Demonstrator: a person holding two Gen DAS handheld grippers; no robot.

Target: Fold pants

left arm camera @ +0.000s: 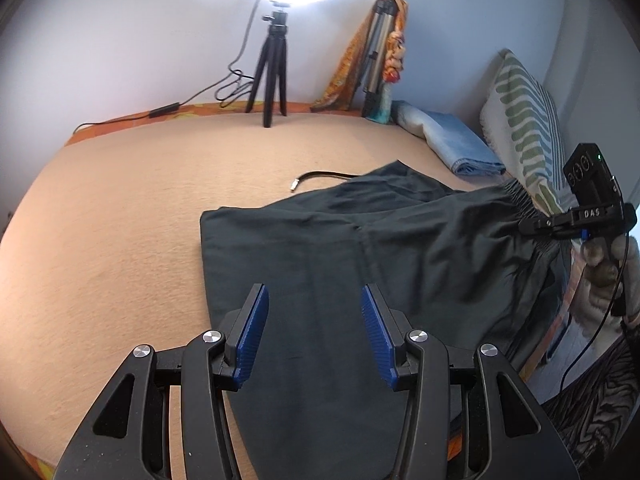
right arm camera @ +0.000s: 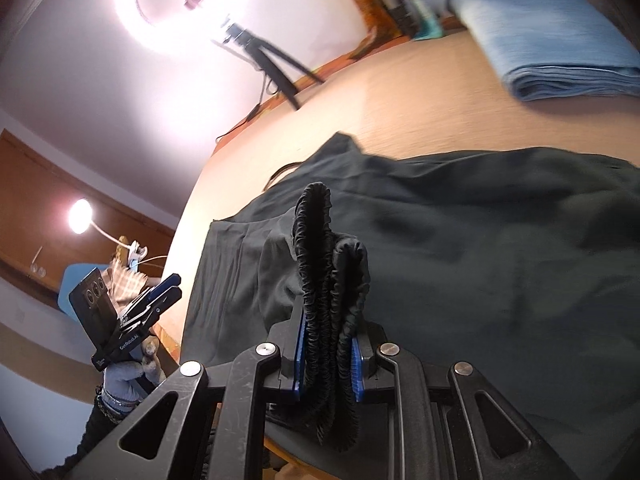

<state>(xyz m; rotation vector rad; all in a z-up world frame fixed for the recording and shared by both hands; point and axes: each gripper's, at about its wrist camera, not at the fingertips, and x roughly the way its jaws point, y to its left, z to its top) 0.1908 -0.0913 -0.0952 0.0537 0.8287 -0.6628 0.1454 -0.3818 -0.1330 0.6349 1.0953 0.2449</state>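
On the bed (left arm camera: 120, 208): pants (left arm camera: 360, 248) lie spread flat, ready to fold.
Right tongs (right arm camera: 326, 354): clamped on the bunched waistband (right arm camera: 328, 280), lifting it, likely to carry it over.
Left tongs (left arm camera: 315, 334): half-open, empty, above 1 leg.

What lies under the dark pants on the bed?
The dark grey-green pants lie on the peach bedsheet. A black cord runs beneath their far edge; its other end is hidden.
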